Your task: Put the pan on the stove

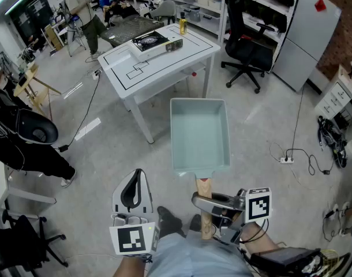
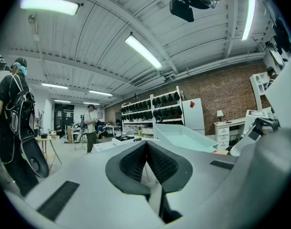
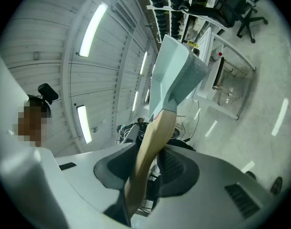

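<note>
The pan (image 1: 199, 133) is pale, rectangular, with a wooden handle (image 3: 156, 136). The right gripper (image 3: 146, 168) pinches the handle. The left gripper (image 2: 146, 162) is pressed together, empty.

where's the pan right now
In the head view the pan is at centre, held out over the floor by its wooden handle in the right gripper, short of the white table.

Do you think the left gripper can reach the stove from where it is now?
Probably not yet: the stove sits on the white table, far beyond the left gripper, though only floor lies between them.
</note>
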A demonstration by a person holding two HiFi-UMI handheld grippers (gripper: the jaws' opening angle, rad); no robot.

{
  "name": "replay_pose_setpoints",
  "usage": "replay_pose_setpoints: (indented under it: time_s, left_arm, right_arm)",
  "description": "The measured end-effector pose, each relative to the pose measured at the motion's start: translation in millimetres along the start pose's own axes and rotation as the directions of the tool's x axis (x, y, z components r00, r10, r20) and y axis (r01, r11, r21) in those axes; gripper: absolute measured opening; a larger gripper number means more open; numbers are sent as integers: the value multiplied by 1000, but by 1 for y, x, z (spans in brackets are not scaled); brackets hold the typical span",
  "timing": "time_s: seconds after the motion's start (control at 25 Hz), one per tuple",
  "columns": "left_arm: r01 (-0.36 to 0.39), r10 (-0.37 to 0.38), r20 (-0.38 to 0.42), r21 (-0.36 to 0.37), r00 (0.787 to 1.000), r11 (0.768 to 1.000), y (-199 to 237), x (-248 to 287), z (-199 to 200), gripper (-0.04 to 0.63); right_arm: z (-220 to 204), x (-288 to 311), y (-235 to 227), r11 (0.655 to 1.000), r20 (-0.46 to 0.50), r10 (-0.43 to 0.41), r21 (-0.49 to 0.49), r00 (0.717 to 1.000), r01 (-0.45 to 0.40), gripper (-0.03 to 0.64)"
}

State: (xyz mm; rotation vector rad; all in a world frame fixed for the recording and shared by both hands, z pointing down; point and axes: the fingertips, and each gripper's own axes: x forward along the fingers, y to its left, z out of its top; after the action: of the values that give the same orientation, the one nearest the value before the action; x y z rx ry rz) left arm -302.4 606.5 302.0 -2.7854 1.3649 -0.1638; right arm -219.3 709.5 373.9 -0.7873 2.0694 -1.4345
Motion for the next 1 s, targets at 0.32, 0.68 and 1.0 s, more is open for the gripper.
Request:
replay_pose_setpoints:
  time_s: [0.32,0.68,1.0]
  left_arm:
    - [5,-5,-1,1,1000,1000,-4,-1,1,18]
    - [0,0,5,1,1000,1000,-5,-4,3,18]
    - [-28,27,-25,-30,999,999,-11,-5,-18,18]
  right_arm:
    - [0,-4,2,1000,7,2,-7,1000,-1,147]
    - [8,-10,5,999,22,-8,-36,1000,9,147]
    - [17,-21,-1,999,1,-24,-46,1000,25,146]
